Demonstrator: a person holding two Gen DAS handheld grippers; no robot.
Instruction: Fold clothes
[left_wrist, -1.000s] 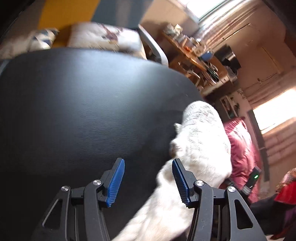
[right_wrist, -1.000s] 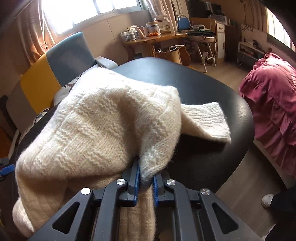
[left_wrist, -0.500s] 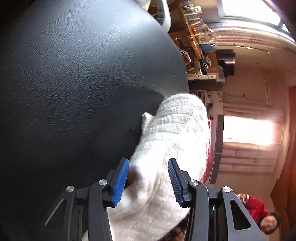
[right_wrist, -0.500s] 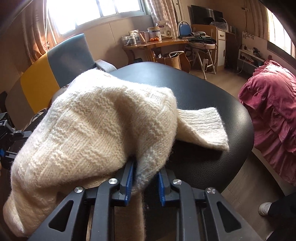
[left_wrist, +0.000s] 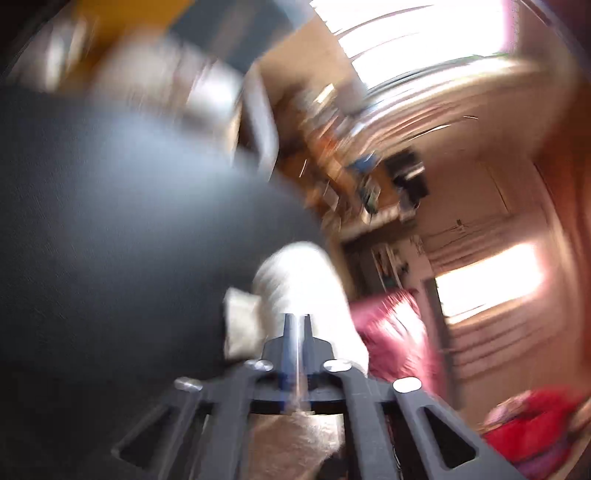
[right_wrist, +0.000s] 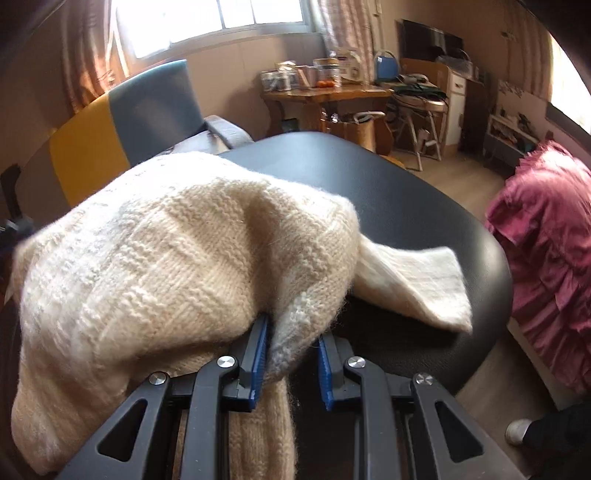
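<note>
A cream knitted sweater is bunched on the round black table, with one ribbed sleeve cuff lying flat to the right. My right gripper is open at the near edge, and a fold of the knit hangs loosely between its blue pads. The left wrist view is heavily blurred. There my left gripper is shut on a part of the sweater, above the black table.
A pink ruffled cloth hangs to the right of the table. Behind it stand a yellow and grey-blue chair and a cluttered wooden desk. A person's shoe is on the floor at lower right.
My left gripper closed on the sweater and is swinging fast, blurring its view. My right gripper's jaws spread apart, releasing their clamp on the fold.
</note>
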